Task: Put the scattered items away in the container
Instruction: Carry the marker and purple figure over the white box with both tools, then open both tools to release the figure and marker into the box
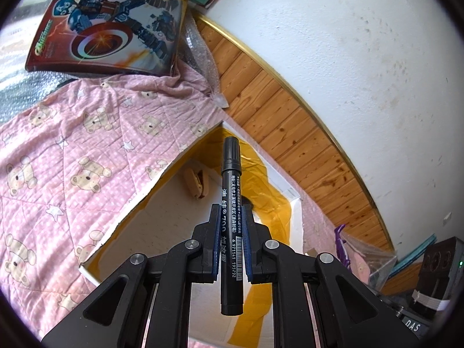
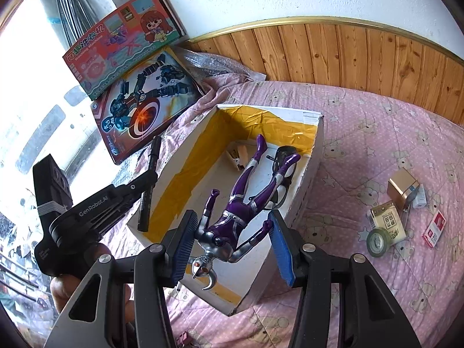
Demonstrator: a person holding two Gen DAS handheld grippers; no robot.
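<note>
My left gripper (image 1: 230, 211) is shut on a black marker (image 1: 231, 203), held upright over the near edge of the white box with yellow tape lining (image 1: 162, 179). From the right wrist view the left gripper (image 2: 149, 178) holds the marker (image 2: 148, 185) just outside the box's left wall (image 2: 185, 156). My right gripper (image 2: 232, 232) is open above the box, its jaws on either side of a purple and silver action figure (image 2: 240, 203) that lies in the box. A beige stapler (image 2: 239, 156) and a dark item (image 2: 285, 156) also lie inside.
On the pink bear-print quilt (image 2: 362, 145) to the right lie a gold box (image 2: 401, 191), a yellow carton (image 2: 385, 223), a tape roll (image 2: 378, 242) and a red-white packet (image 2: 433, 229). Two toy boxes (image 2: 145, 92) lean at the back left. Wood panelling (image 2: 348, 52) backs the bed.
</note>
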